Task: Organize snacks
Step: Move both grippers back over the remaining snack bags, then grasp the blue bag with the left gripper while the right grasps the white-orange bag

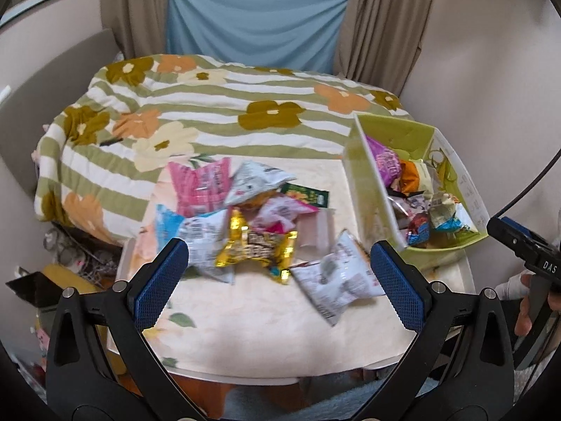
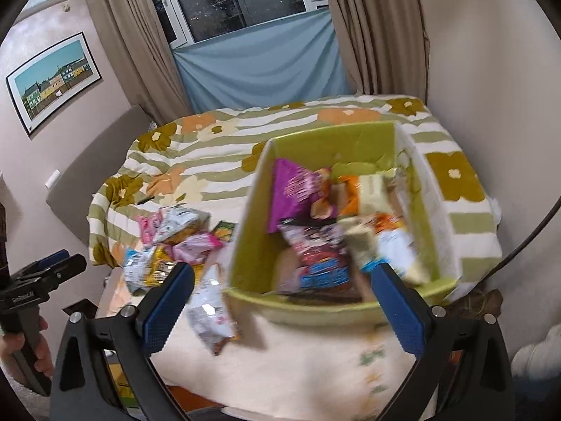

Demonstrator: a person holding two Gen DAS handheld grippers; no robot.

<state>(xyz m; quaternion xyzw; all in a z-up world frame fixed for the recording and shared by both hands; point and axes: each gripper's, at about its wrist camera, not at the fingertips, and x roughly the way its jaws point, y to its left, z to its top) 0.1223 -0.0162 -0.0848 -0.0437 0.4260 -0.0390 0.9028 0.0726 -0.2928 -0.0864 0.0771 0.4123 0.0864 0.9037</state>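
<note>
Bedside table [image 1: 266,343], cloth-covered: loose snack packets [image 1: 242,217] are heaped at its far left; the green box [image 1: 396,133], part filled, fills its far right corner. Left gripper [image 1: 280,273] and right gripper [image 2: 284,301] both gape wide, holding nothing. Risk: the white packet [image 1: 336,277] nearest the front edge is slippery and could skid off under a shallow pinch.

Ahead of me: window [image 2: 242,0], dark outside, lower part covered by blue cloth [image 1: 256,21]. Beige curtains [image 2: 371,28] hang either side. Walls pale pinkish-beige. Framed picture of coloured houses [image 2: 52,80] on left wall. Bed [image 1: 217,105] under striped green-white floral quilt, grey headboard [image 2: 98,161] at left. Light soft, even.
</note>
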